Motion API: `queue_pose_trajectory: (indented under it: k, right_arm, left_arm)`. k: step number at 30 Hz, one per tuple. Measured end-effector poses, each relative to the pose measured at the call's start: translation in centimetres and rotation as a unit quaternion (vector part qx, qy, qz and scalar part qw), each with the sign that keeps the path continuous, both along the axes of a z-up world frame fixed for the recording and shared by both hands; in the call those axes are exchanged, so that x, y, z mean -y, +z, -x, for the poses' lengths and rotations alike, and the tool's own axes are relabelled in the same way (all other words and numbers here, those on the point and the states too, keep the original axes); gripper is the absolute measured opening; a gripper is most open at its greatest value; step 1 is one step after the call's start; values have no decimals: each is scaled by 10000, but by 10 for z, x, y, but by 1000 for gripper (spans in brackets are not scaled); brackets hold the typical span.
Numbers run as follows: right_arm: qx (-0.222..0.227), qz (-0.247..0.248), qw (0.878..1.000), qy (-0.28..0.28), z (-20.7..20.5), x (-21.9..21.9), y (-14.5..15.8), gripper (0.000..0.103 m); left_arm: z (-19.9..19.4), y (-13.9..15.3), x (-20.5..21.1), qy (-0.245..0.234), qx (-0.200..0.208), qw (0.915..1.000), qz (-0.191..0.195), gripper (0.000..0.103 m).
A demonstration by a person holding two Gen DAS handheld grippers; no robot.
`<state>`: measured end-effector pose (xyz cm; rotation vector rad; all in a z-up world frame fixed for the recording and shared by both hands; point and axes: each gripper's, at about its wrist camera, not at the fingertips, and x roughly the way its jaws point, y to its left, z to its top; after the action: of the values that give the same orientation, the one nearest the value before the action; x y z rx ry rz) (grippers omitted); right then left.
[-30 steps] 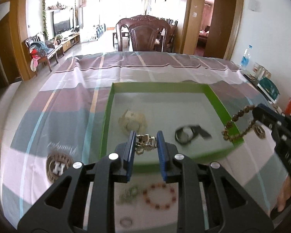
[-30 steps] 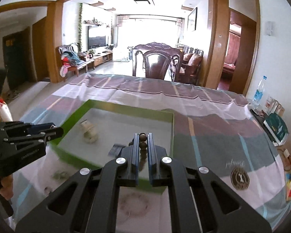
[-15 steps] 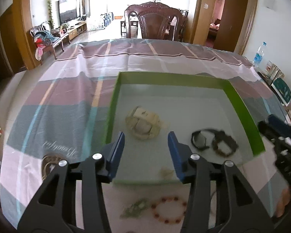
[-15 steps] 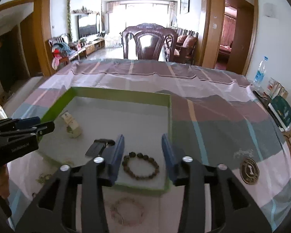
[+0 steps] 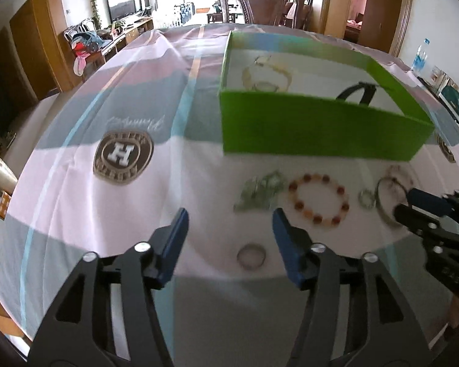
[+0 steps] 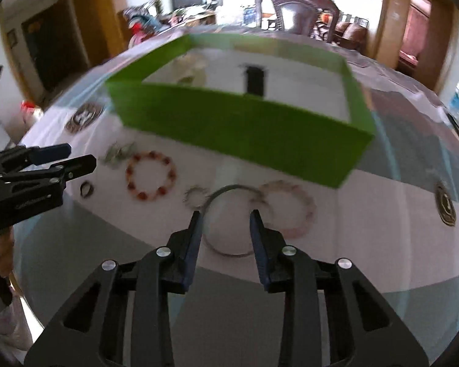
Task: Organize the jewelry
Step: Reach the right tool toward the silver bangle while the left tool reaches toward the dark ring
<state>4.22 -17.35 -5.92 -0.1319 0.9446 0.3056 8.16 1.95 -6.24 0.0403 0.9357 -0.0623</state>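
The green box (image 5: 318, 128) sits on the table (image 5: 76, 214), which has a striped cloth on it. All the places here are told from that box.

Inside the box lie a pale watch (image 5: 266, 75) on the left and a black watch (image 5: 359, 91) to its right.

In front of the box, a row of jewelry lies on the cloth. Going left to right in the left wrist view, there is a small green pile of jewelry (image 5: 260, 189), then a red and orange bead bracelet (image 5: 319, 199), then a little silver ring (image 5: 366, 198), then a thin metal bangle (image 6: 229, 223). Past the bangle, and lying partly over it, is a pale pink bead bracelet (image 6: 287, 208). A plain ring (image 5: 251, 256) lies nearer the camera, in front of the green pile.

The left tongs (image 5: 229, 232) are in front of the box's left end. They are spread wide and have just been opening. Nothing is pinched, and the plain ring shows on the cloth between them.

The right tongs (image 6: 226, 226) are in front of the box's middle, above the bangle. They are partly spread and have just been closing a bit. The bangle shows between the fingers, but they are not squeezing it.
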Motion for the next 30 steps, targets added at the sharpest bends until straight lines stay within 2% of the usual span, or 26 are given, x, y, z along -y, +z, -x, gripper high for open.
queue_pose_trajectory:
  k: [4,6,11,17,23,24,25,26,28,30]
  right_arm:
    - [-258,28,9994,226,3,-16,-12,33]
    - [-234,63,9993,274,8,-21,-13,34]
    - [-488,-198,9974,486,24,-20,-10,34]
    - [-340,-199,9990,230,28,-8,-2,34]
    - [-288,-114,9995,95,27,-3,-3,34]
    - [-268,-108,9996,42,27,-1,-3,37]
    - [-247,-122,9996,-46,27,4,-3,48]
    - [-230,-148,9996,-106,27,7,-2,64]
    - [-154,-189,9995,-199,28,15,0,74]
    - [-155,-201,9995,-180,28,16,-1,77]
  left_arm:
    - [7,-10,-3,-50,-133,9999,79,59]
    - [9,-14,-2,-90,-187,9998,83,59]
    - [9,-18,6,-265,-215,9993,134,58]
    - [11,-19,11,-345,-168,9992,111,37]
    - [14,-18,18,-388,-197,9990,127,36]
    - [13,-17,20,-410,-198,9989,121,35]
    - [14,-17,23,-442,-201,9988,114,35]
    - [14,-17,26,-467,-206,9986,112,35]
    - [14,-17,29,-521,-210,9984,116,35]
    - [14,-17,32,-541,-206,9983,110,36]
